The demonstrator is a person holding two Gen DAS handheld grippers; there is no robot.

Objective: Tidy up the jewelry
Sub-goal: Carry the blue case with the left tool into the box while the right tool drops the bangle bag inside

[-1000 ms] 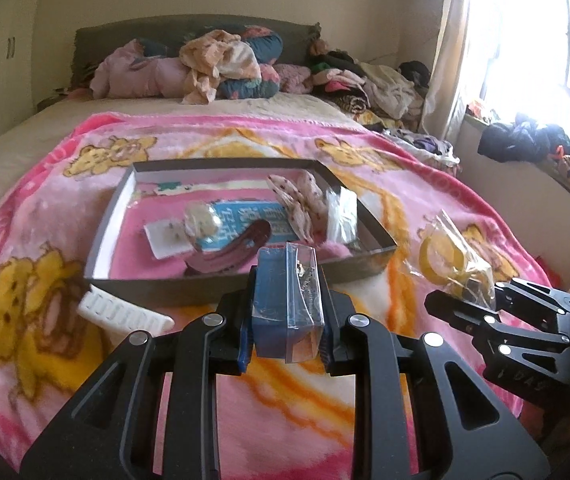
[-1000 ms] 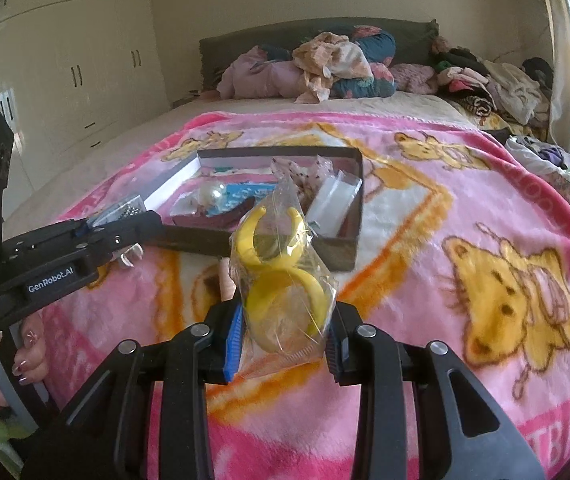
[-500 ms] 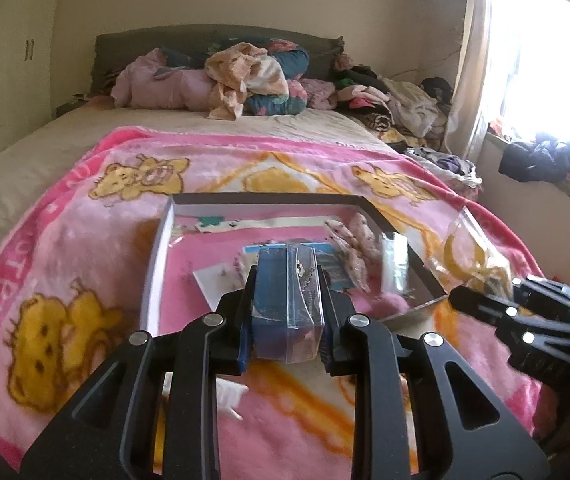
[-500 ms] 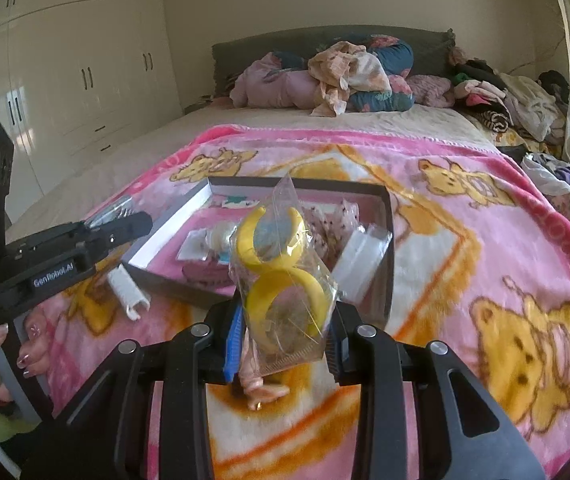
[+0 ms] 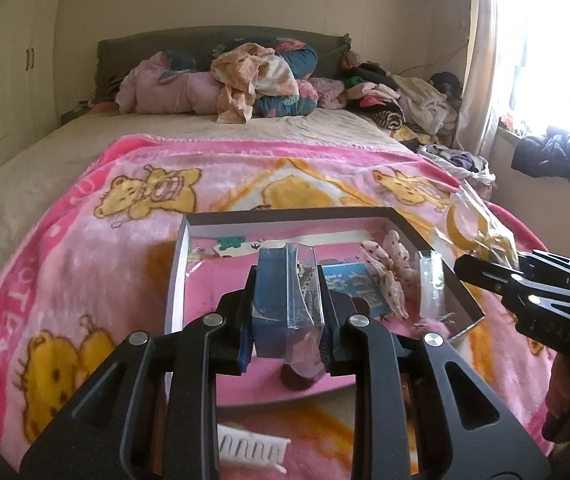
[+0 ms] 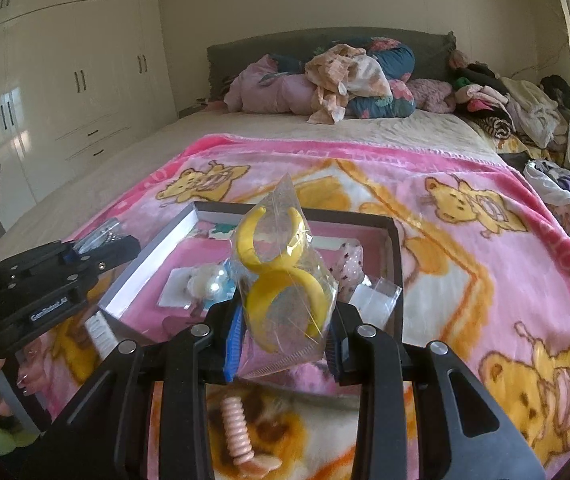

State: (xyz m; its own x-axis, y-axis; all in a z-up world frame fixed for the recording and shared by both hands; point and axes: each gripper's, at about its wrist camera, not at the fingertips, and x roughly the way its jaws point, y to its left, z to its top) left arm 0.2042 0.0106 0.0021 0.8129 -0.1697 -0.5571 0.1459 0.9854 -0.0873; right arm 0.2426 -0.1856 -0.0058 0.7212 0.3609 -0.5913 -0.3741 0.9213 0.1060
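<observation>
A shallow dark box [image 5: 297, 213] [image 6: 392, 248] lies on the pink bear blanket and holds several small packets. My left gripper [image 5: 286, 312] is shut on a small clear case with a blue insert [image 5: 285, 300] and holds it above the box's near half. My right gripper [image 6: 283, 330] is shut on a clear bag of yellow bangles [image 6: 281, 280], above the box's near right side. The bag also shows in the left wrist view [image 5: 475, 226], and the left gripper in the right wrist view [image 6: 97, 248].
A white comb-like clip [image 5: 251, 446] and a pink spiral hair tie [image 6: 237, 430] lie on the blanket [image 6: 485, 264] in front of the box. Piled clothes and pillows [image 5: 245, 80] sit at the bed's head. Wardrobes [image 6: 65, 92] stand left, a window [image 5: 545, 40] right.
Both grippers have moved forward and up over the box with their loads. The box's near edge now lies beneath the fingers; the white clip has slid toward the bottom of the left view.
</observation>
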